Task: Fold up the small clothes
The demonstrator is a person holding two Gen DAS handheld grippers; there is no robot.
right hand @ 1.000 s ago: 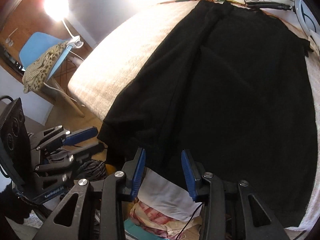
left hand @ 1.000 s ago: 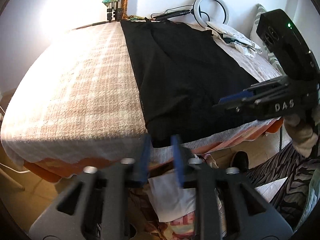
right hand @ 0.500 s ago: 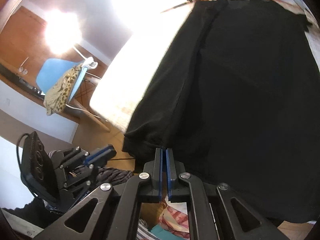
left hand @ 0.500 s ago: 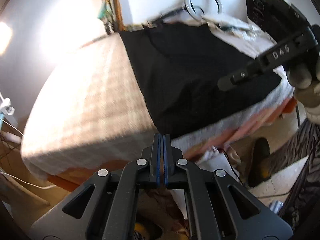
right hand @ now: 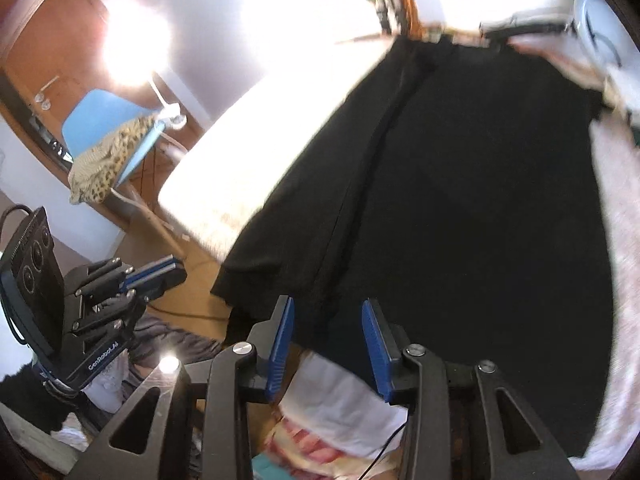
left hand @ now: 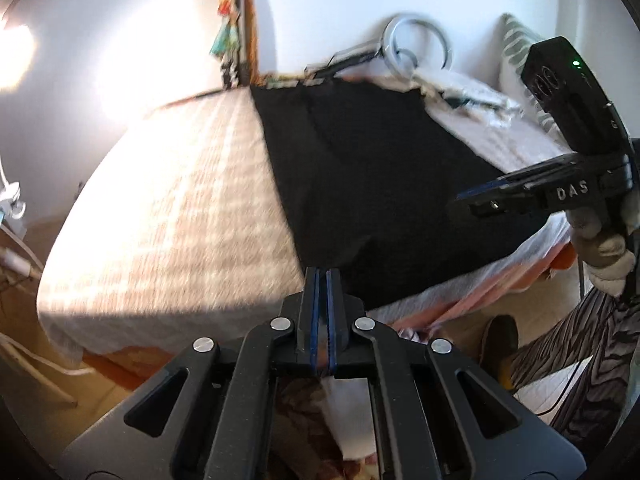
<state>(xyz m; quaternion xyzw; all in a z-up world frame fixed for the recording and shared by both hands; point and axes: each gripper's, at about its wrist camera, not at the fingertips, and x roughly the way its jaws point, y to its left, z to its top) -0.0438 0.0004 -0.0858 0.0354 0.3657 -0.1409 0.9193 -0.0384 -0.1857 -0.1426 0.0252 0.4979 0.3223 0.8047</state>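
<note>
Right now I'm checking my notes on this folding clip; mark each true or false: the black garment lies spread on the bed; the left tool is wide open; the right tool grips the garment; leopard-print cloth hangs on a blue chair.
1. The black garment lies spread on the bed: true.
2. The left tool is wide open: false, it is shut, nothing between.
3. The right tool grips the garment: false, it is open and empty.
4. Leopard-print cloth hangs on a blue chair: true.

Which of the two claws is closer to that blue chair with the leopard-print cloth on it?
The left claw. In the right wrist view it hangs just below the blue chair, off the bed's corner. The right claw sits further away, at the near hem of the black garment.
</note>
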